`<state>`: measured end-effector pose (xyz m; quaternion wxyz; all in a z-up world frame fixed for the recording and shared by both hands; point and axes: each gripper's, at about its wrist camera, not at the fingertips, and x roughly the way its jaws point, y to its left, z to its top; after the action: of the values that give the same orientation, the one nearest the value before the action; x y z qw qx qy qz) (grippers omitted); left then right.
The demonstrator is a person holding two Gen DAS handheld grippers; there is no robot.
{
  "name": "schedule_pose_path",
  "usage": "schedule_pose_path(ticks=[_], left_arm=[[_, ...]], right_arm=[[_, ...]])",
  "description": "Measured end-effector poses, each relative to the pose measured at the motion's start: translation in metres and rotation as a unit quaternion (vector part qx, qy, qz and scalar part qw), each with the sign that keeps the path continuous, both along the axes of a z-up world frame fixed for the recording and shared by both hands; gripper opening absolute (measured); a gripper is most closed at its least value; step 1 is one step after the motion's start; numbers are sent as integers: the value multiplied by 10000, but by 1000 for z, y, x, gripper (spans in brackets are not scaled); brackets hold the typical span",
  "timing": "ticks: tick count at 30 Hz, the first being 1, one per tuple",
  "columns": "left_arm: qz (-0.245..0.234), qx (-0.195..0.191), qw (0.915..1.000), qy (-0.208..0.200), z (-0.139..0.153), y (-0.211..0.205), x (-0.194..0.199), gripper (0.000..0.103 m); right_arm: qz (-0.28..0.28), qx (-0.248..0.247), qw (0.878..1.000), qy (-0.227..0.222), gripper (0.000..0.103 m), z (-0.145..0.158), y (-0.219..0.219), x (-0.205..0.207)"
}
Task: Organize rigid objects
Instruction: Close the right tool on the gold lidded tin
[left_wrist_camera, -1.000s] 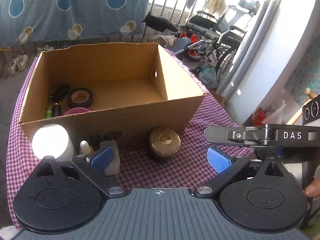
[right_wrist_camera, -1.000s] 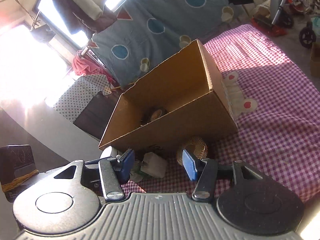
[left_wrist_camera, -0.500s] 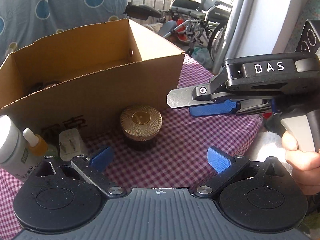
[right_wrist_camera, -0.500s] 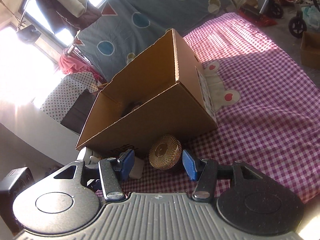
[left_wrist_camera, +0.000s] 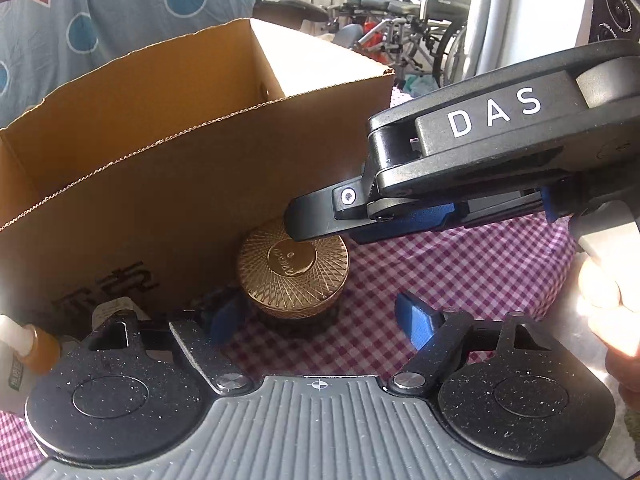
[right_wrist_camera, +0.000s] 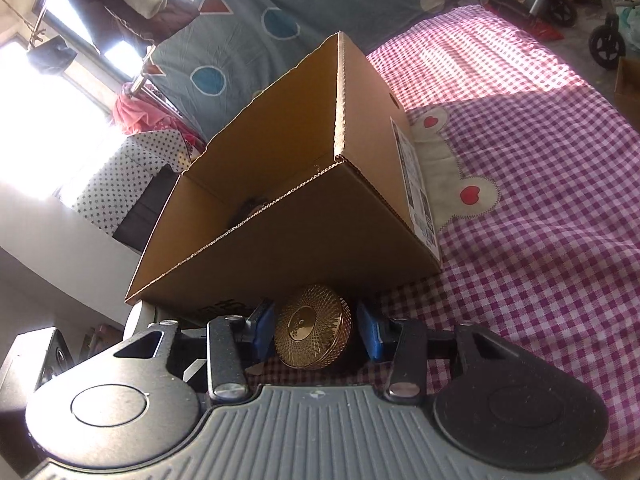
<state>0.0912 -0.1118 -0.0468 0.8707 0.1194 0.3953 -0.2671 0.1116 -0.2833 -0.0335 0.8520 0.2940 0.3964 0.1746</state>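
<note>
Here one gold-lidded jar (right_wrist_camera: 314,326) stands on the checked cloth (right_wrist_camera: 540,240), close against the front wall of one open cardboard box (right_wrist_camera: 288,216). The right gripper (right_wrist_camera: 316,326) has it between closing fingers, a small gap at each side, while the left gripper (left_wrist_camera: 316,316), wider but closing too, holds nothing. At the left stand a dropper bottle (left_wrist_camera: 38,346) and a white bottle (left_wrist_camera: 10,372), and the right gripper's arm overlaps the lid's far edge in the left view.

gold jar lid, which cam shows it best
Right wrist view: the gold jar lid sits unobstructed between the closing right tongs. In the left wrist view its far edge is covered by those tongs.
</note>
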Motion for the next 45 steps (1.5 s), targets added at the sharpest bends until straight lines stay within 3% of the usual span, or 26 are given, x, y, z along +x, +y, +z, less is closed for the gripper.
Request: schedule_pose_path(ticks=[2, 10, 22, 26, 30, 36, 43, 45], left_arm=[[67, -4, 10000, 46, -1, 1, 3, 75], [105, -61, 9999, 59, 1, 0, 5, 73], [-222, -289, 9989, 293, 5, 11, -24, 73], [-307, -118, 9994, 54, 6, 10, -28, 73], [-363, 77, 9991, 188, -2, 4, -22, 73], [-249, 31, 9995, 215, -5, -2, -14, 72], [-52, 71, 9999, 111, -8, -13, -7, 56], [-58, 72, 9999, 109, -8, -13, -6, 56]], right_arm=[[36, 4, 10000, 43, 46, -4, 2, 5], [137, -93, 9998, 138, 46, -10, 12, 14], [178, -100, 9994, 280, 46, -11, 4, -20], [109, -100, 9995, 296, 46, -13, 0, -27], [68, -33, 9993, 353, 46, -16, -3, -27], [70, 29, 9993, 366, 47, -18, -5, -27], [105, 123, 9994, 322, 49, -23, -3, -22], [104, 136, 9994, 303, 49, -24, -4, -22]])
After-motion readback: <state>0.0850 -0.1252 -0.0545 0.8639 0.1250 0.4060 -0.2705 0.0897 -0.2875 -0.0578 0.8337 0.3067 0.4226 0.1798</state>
